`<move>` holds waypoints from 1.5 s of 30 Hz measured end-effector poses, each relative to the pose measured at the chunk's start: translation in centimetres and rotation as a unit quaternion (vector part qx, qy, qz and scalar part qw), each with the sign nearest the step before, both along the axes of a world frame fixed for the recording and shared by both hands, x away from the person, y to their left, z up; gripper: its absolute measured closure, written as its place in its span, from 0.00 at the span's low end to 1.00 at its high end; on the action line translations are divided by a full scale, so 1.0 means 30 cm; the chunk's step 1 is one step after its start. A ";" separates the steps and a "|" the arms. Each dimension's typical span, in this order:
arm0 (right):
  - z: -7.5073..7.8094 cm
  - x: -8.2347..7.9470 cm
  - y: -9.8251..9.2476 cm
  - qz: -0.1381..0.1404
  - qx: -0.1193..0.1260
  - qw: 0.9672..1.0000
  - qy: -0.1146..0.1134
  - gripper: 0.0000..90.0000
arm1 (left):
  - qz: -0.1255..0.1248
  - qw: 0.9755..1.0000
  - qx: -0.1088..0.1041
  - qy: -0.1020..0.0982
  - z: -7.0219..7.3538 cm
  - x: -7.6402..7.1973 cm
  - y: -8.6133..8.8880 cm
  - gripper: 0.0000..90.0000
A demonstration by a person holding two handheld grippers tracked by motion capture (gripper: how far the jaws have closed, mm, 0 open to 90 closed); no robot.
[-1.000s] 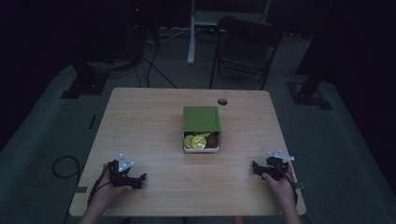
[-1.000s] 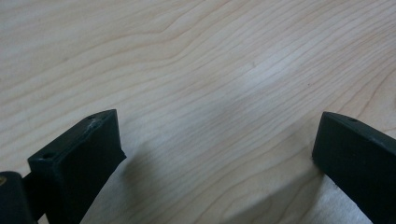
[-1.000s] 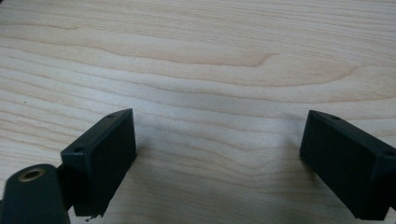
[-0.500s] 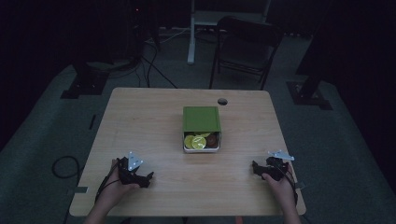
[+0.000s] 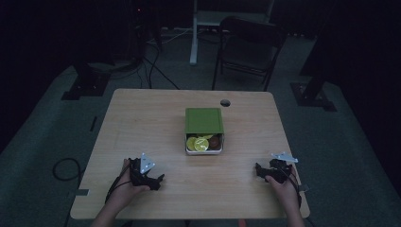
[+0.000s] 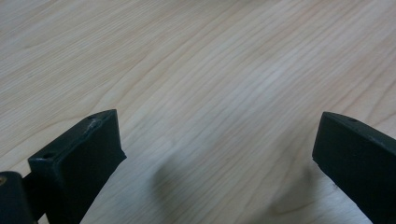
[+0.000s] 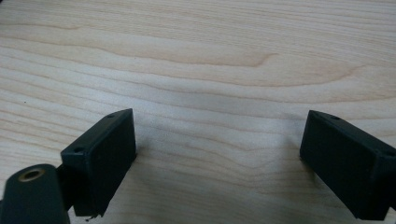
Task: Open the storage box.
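High view shows the left gripper (image 5: 160, 179) at the lower left of the frame, shifted a little toward the centre since a second ago and turned so its tips now aim right; the right gripper (image 5: 258, 169) at the lower right sits where it was, tips aimed left. Both rest on the table (image 5: 142, 123), each in a hand, well apart from the box (image 5: 204, 131) at the frame's middle. Each gripper's jaws stand wide apart with nothing between them, as both gripper views show over bare wood.

That box is a shallow, rounded metal tin with a flat green lid slid back over its far part, leaving yellow-green rounds and something brown showing at its near end. Pale wood grain runs across the tabletop; the black jaws are blocky and matte.
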State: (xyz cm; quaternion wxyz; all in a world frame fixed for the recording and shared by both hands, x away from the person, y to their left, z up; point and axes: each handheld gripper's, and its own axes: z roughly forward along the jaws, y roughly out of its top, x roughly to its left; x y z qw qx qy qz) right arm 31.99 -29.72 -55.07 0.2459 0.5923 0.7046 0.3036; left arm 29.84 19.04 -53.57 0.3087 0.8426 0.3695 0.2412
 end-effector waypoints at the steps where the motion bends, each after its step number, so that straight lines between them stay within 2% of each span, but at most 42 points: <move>1: 0.000 0.000 0.000 0.000 0.000 1.000 0.000 0.11 | -0.003 1.000 0.001 -0.001 0.000 0.000 -0.006 0.02; 9: 0.000 0.000 0.000 0.000 0.000 1.000 0.000 0.11 | -0.025 1.000 0.007 0.004 -0.007 0.004 -0.058 0.02; 17: 0.000 0.000 0.000 0.000 0.000 1.000 0.000 0.11 | -0.050 0.999 0.014 -0.014 0.000 0.008 -0.121 0.02; 22: 0.000 0.000 0.000 0.000 0.000 1.000 0.000 0.11 | -0.064 0.998 0.010 -0.013 0.006 0.008 -0.151 0.02; 27: 0.000 0.000 0.000 0.000 0.000 1.000 0.000 0.11 | -0.077 0.997 0.018 -0.020 0.007 0.012 -0.194 0.02; 31: 0.000 0.000 0.000 0.000 0.000 1.000 0.000 0.11 | -0.092 0.995 0.026 -0.030 0.011 0.014 -0.233 0.02; 39: 0.000 0.000 0.000 0.000 0.000 1.000 0.000 0.11 | -0.119 0.992 0.028 -0.038 0.013 0.018 -0.301 0.05; 44: 0.000 0.000 0.000 0.001 0.000 1.000 0.000 0.11 | -0.130 0.989 0.041 -0.053 0.017 0.022 -0.337 0.05; 45: 0.000 0.000 0.000 0.000 0.000 1.000 0.000 0.11 | -0.133 0.988 0.043 -0.062 0.019 0.023 -0.347 0.05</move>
